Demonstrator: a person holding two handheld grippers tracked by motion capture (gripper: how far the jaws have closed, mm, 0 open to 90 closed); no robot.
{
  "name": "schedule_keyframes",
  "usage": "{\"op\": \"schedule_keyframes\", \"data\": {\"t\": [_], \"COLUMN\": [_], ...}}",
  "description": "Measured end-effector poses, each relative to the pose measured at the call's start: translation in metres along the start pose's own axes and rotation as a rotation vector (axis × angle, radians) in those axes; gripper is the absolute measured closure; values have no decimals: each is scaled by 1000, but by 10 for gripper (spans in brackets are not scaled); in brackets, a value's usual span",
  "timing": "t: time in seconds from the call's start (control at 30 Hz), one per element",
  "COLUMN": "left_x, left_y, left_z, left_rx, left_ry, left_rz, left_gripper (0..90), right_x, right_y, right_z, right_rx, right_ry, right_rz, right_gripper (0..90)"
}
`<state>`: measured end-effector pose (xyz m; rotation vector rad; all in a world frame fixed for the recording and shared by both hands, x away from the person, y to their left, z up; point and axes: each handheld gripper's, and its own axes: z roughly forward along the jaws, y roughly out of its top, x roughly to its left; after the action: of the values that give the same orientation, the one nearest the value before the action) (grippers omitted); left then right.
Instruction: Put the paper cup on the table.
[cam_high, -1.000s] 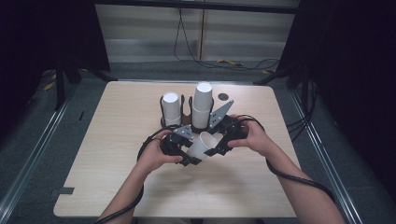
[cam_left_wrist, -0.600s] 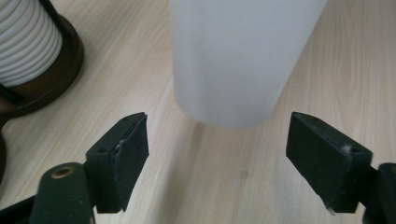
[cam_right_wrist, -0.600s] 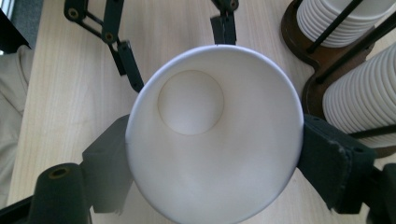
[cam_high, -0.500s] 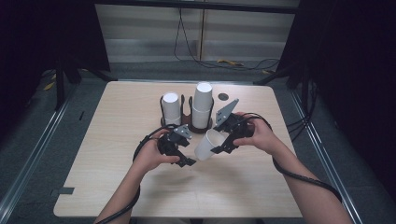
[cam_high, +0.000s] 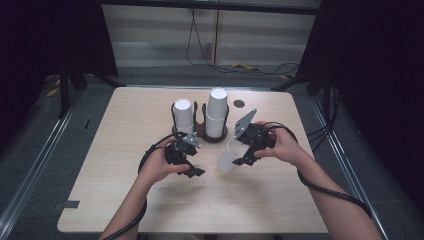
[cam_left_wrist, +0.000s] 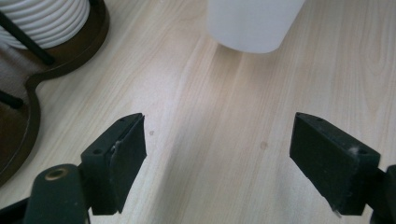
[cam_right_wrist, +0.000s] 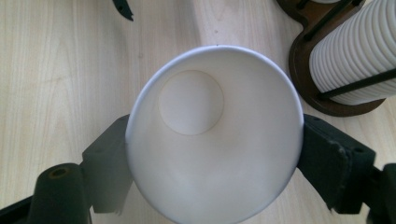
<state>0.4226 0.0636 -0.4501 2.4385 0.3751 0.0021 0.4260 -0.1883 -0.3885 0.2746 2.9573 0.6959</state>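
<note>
- Near the middle of the tabletop (cam_high: 125, 200), a little toward its right edge, a single white paper cup (cam_high: 229, 156) is held in the right gripper (cam_high: 246, 150), tilted, with its closed bottom pointing down to the wood.
- In the right gripper view the two black jaws press on both sides of the cup (cam_right_wrist: 212, 135) below its rim; the round opening faces the camera and the inside is bare.
- I cannot tell if the bottom of the cup touches the tabletop or hangs just above it.
- The left gripper (cam_high: 186, 161) is just beside the cup on its left, apart from it, in the person's left hand (cam_high: 159, 167).
- In the left gripper view its jaws stand wide apart with only bare wood between them, and the lower part of the cup (cam_left_wrist: 254, 23) is seen ahead of them.
- Behind both grippers, toward the far edge, stands a dark brown holder (cam_high: 207, 136) with thin black rods.
- It keeps two upside-down stacks of white cups: a shorter stack (cam_high: 183, 115) on the left and a taller stack (cam_high: 216, 114) on the right.
- A small dark round spot (cam_high: 239, 103) is in the tabletop near the far edge, right of the taller stack.
- A black cable (cam_high: 320, 187) trails from the right gripper toward the near right corner.
</note>
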Motion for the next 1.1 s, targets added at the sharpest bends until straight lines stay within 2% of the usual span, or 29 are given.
{"op": "schedule_keyframes", "data": {"t": [0.4,0.5,0.6,0.83,1.0,1.1], "left_x": [3,4,4,4,4,4], "left_y": [-5,-5,-4,-5,-5,-4], "left_z": [-1,-2,-1,0,1,2], "left_rx": [11,8,19,16,20,18], "left_ry": [6,4,2,1,-4,-5], "left_rz": [-11,-14,5,-1,-2,2], "left_gripper": [185,186,186,186,186,186], "right_x": [-2,-1,0,1,2,3], "right_y": [-6,-7,-7,-7,-9,-10], "right_z": [1,1,2,3,9,11], "right_rx": [103,117,135,166,214,213], "right_ry": [-23,-18,-20,-18,-24,-26], "right_rz": [-19,-16,-27,-50,-73,-75], "right_gripper": [188,187,187,184,179,176]}}
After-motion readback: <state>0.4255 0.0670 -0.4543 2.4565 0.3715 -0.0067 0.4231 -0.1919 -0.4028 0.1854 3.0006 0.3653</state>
